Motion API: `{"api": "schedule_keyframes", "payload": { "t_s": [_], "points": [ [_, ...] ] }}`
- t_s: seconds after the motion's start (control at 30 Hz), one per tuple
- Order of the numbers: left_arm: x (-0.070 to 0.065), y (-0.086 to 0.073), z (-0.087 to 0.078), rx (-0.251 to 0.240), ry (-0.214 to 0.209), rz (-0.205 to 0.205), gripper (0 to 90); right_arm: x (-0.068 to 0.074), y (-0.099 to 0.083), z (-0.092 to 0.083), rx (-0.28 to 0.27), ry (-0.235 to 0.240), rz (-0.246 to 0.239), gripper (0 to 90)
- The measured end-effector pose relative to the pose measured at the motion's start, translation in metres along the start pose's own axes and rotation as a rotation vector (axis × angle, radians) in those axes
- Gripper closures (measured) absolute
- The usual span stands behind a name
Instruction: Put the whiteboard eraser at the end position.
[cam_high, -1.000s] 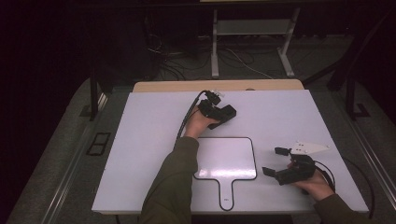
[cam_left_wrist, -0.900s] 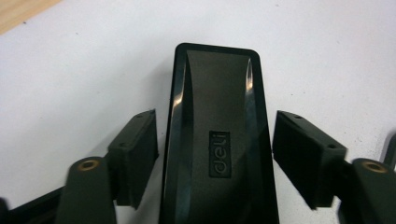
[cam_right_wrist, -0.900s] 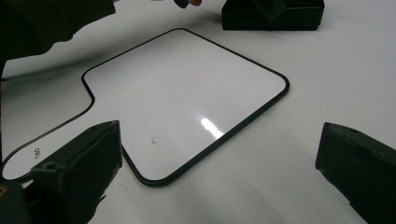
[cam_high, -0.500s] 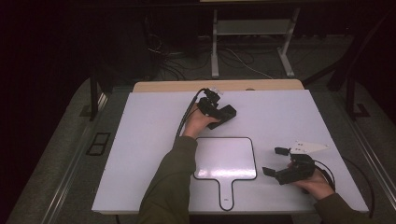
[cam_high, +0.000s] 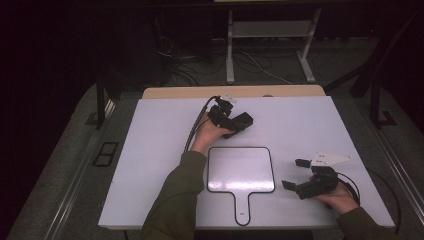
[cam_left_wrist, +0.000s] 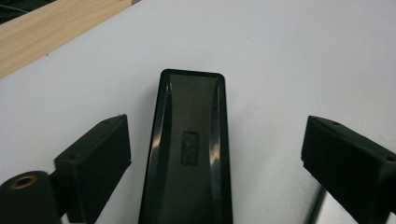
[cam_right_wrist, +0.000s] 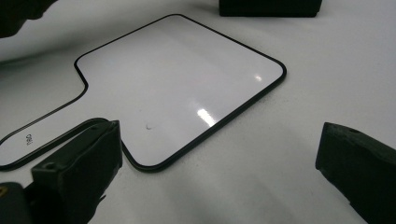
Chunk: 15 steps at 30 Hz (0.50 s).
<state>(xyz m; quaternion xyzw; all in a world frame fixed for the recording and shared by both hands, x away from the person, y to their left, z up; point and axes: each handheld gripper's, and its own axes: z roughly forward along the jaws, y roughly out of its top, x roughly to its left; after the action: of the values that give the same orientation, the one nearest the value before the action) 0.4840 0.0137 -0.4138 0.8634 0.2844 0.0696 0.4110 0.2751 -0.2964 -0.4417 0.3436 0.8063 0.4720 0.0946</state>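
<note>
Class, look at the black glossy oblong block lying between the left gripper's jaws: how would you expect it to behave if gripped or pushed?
The black glossy oblong block looks rigid, with moulded edges, so it probably won't flex. Its shiny faces suggest the pads may slip. Lying flat on the white tabletop, it would likely slide rather than roll or tip.

On the table: 1 black eraser (cam_high: 241, 123), 1 paddle-shaped whiteboard (cam_high: 241, 170) and 2 hand-held grippers.
</note>
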Motion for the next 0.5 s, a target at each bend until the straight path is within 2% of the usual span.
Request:
{"api": "schedule_keyframes", "payload": {
  "t_s": [0.07,0.17,0.23,0.3,0.33,0.4,0.5],
  "points": [
    [-0.002,-0.002,-0.005,0.001,-0.006,-0.002,4.9,-0.001,-0.002,-0.001,0.001,-0.002,0.004,0.0],
    [-0.007,-0.005,-0.010,0.010,-0.004,0.018,2.1,-0.002,-0.004,-0.002,0.011,-0.002,0.001,0.0],
    [-0.011,-0.008,-0.012,-0.009,-0.004,0.006,1.2,-0.003,-0.004,-0.002,0.008,-0.001,0.010,0.0],
    [-0.014,-0.010,-0.016,-0.003,-0.009,0.023,0.4,-0.003,-0.004,-0.002,0.007,0.000,0.010,0.0],
    [-0.018,-0.012,-0.015,-0.026,-0.007,-0.012,0.0,-0.003,-0.004,-0.002,0.007,0.001,0.008,0.0],
    [-0.018,-0.016,-0.020,-0.004,-0.016,0.019,0.0,-0.002,-0.004,-0.001,0.009,0.002,0.006,0.0],
    [-0.023,-0.021,-0.025,-0.013,-0.006,0.021,0.0,-0.002,-0.004,0.000,0.010,0.000,0.006,0.0]
  ]
}}
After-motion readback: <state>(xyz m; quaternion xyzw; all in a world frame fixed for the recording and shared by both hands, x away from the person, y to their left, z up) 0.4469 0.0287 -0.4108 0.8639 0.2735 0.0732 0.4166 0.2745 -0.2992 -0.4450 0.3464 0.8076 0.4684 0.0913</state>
